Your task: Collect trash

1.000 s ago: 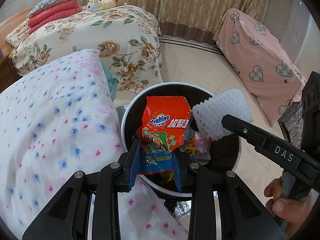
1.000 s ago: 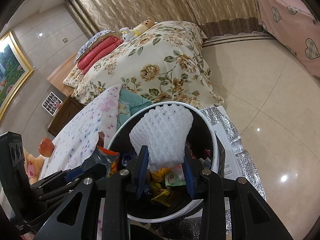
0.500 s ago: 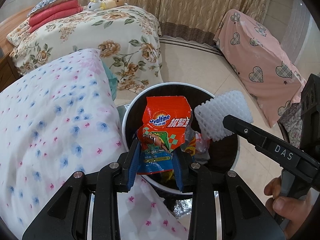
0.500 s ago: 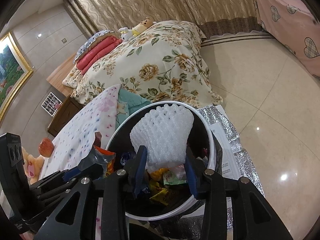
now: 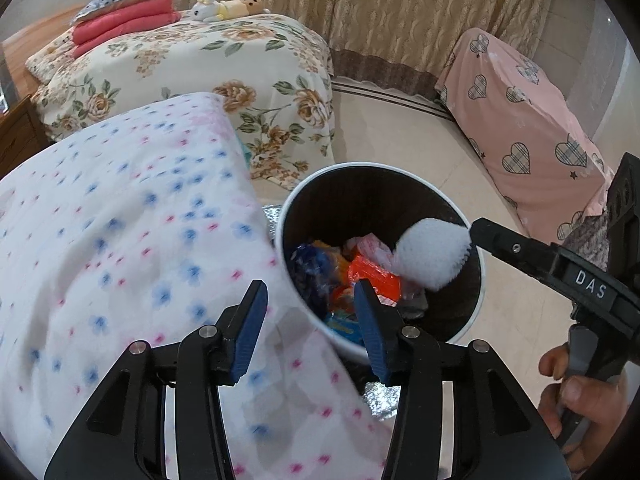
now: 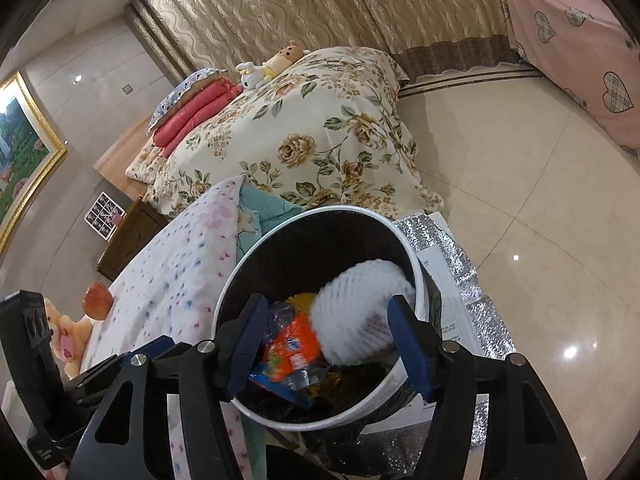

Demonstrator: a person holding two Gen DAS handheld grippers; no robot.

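Both tongs, left (image 5: 310,330) and right (image 6: 334,346), spread empty above the white-rimmed bin (image 6: 416,276) beside the bed edge (image 5: 256,216).

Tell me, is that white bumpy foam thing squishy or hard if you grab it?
Probably squishy. The white foam net is an open mesh of puffy strands, so it likely flattens under a squeeze. It also looks very light for its size, and blurs as it drops into the trash bin, so it would likely spring back rather than break.
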